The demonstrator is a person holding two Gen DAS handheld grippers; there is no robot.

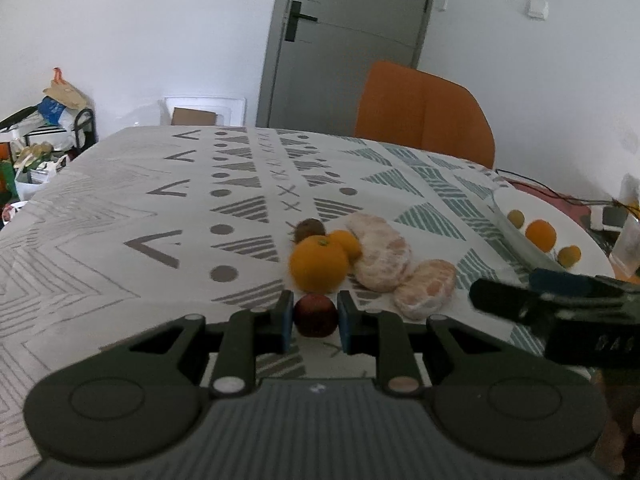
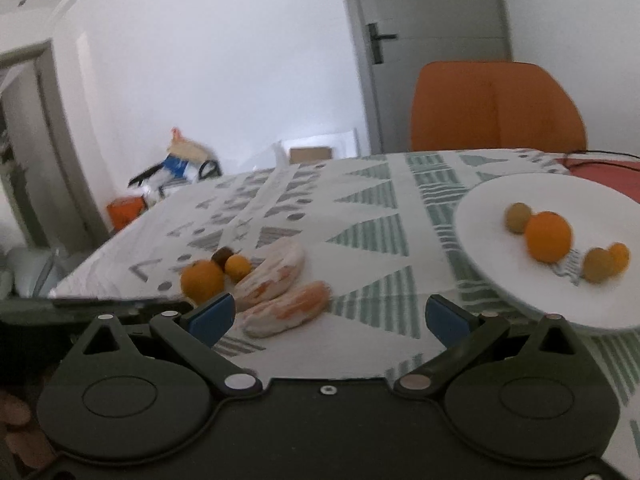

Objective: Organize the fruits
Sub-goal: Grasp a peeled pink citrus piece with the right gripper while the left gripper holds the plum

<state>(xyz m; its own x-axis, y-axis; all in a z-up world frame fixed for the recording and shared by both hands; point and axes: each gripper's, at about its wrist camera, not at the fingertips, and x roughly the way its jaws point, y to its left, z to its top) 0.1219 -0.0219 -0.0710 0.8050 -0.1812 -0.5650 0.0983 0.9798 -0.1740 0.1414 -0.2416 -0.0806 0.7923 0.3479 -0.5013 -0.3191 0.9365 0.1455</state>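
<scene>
Dark-red fruit (image 1: 315, 315), round, pinched between blue pads (image 1: 285, 322) of left gripper (image 1: 315, 320); pads touching it on both sides. Low over patterned cloth (image 1: 120, 208), near its front edge.

Just beyond the red fruit: big orange (image 1: 319, 264), upright, stem up. Behind it, touching or nearly so, small orange (image 1: 347, 243) and brown kiwi-like fruit (image 1: 309, 229). Right of those, two peeled citrus halves (image 1: 382, 258), white pith with orange showing through, lying flat, side by side, the nearer one (image 1: 426, 288) just right of the red fruit.

Right gripper (image 2: 328, 314) hovering above cloth, blue pads (image 2: 212, 316) spread wide, nothing between them. Peeled halves (image 2: 286, 306) just ahead of its left pad. Seen also from left wrist view as a dark blurred shape at the right edge (image 1: 560, 304).

White plate (image 2: 480, 216) on cloth at right, well apart from the fruit cluster. On it: one orange (image 2: 548, 236), greenish-brown fruit (image 2: 519, 217) behind and touching it, two smaller fruits (image 2: 598, 265) near the front, blurred, kind unclear.

Orange chair (image 1: 424, 114) behind table; grey door (image 1: 344, 40) beyond. Bags and clutter (image 1: 48, 120) at far left by the wall.
</scene>
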